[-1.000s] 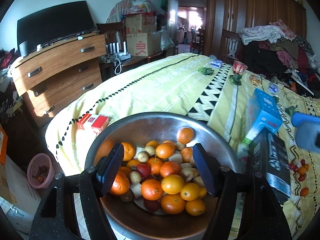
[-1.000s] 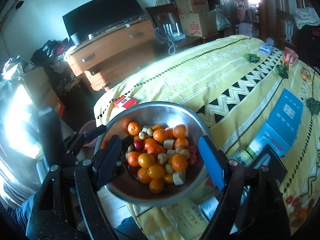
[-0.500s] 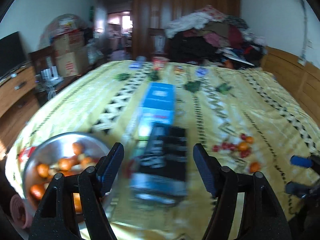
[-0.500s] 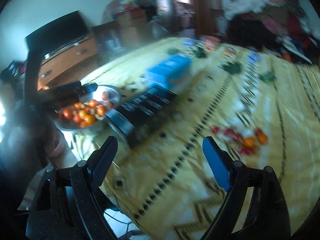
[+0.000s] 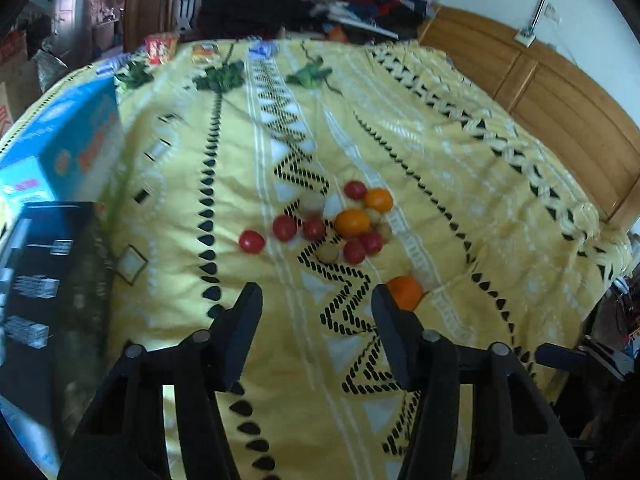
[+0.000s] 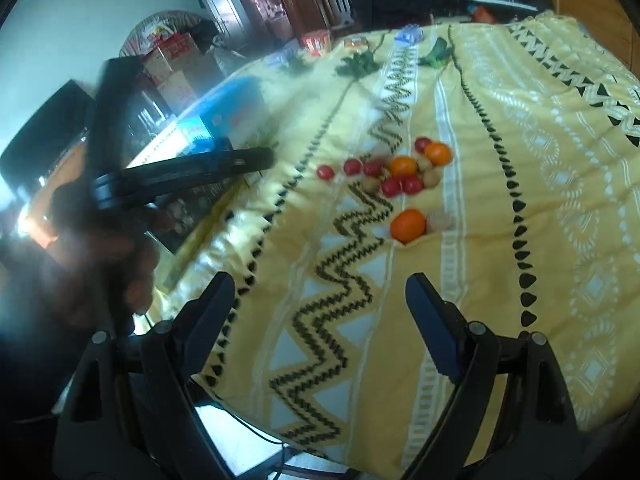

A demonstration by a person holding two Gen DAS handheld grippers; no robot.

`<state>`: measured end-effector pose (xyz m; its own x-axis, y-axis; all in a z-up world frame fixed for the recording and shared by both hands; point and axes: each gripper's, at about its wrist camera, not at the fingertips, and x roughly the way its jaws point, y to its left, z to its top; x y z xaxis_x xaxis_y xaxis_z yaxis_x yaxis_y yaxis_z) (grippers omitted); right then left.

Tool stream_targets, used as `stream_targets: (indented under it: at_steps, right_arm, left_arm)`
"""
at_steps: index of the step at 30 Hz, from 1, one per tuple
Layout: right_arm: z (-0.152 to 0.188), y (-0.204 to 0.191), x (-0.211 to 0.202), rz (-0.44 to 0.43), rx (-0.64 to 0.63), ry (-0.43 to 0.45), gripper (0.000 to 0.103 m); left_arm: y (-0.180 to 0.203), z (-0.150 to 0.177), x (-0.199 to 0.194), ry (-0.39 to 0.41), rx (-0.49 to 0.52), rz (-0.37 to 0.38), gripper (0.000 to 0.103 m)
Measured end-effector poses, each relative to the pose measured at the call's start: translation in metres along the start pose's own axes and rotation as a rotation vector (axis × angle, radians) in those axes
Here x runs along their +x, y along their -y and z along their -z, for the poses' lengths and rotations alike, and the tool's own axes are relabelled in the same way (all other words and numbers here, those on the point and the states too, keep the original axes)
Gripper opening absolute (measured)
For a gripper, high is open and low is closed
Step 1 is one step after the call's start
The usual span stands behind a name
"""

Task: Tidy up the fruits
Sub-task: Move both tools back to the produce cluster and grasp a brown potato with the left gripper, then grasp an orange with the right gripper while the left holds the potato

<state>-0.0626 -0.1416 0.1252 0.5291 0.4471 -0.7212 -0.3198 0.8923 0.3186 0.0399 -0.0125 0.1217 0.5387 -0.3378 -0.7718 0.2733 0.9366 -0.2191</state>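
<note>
A yellow patterned bedspread [image 5: 460,184] covered the bed. Near its middle I saw a cluster of fruits [image 5: 332,224], with one orange [image 6: 408,225] apart, nearer my edge. My left gripper [image 5: 316,304] and right gripper [image 6: 320,296] both gaped, holding nothing. A pale, blurry fruit [image 6: 440,221], perhaps, touched that orange.

Yellow bedspread [image 5: 440,168] with black zigzags, red and orange fruits [image 5: 352,222], blue box [image 5: 60,140]

Nothing here reads clearly. The blue box [image 5: 60,148] near the bedspread's left edge carries orange lettering too blurred to make out, and the black box [image 5: 44,276] beside it has white print, equally illegible.
</note>
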Motion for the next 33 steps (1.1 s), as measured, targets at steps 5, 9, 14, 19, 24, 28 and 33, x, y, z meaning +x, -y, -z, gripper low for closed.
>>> stream_targets:
  at_steps: [5, 9, 14, 19, 24, 28, 33]
  right_arm:
    - [0.009, 0.037, 0.011, 0.008, 0.087, -0.036, 0.088]
    - [0.008, 0.055, 0.017, 0.023, 0.125, -0.051, 0.088]
    - [0.004, 0.069, 0.028, 0.035, 0.139, -0.069, 0.088]
    - [-0.003, 0.08, 0.039, 0.031, 0.16, -0.084, 0.088]
    - [-0.017, 0.084, 0.048, 0.035, 0.15, -0.077, 0.084]
    - [-0.033, 0.089, 0.057, 0.041, 0.117, -0.07, 0.079]
    - [-0.041, 0.111, 0.08, 0.025, 0.178, -0.108, 0.064]
  left_arm:
    - [-0.002, -0.004, 0.063, -0.062, 0.02, 0.063, 0.041]
    - [0.003, -0.008, 0.106, -0.092, 0.044, 0.083, 0.036]
    - [0.008, -0.014, 0.133, -0.09, 0.075, 0.08, 0.036]
    - [-0.001, -0.018, 0.143, -0.069, 0.042, 0.11, 0.029]
    - [-0.005, -0.011, 0.133, -0.047, 0.04, 0.106, 0.024]
    - [-0.015, -0.003, 0.11, -0.014, 0.001, 0.107, 0.024]
    - [-0.029, 0.012, 0.09, -0.004, -0.058, 0.107, 0.024]
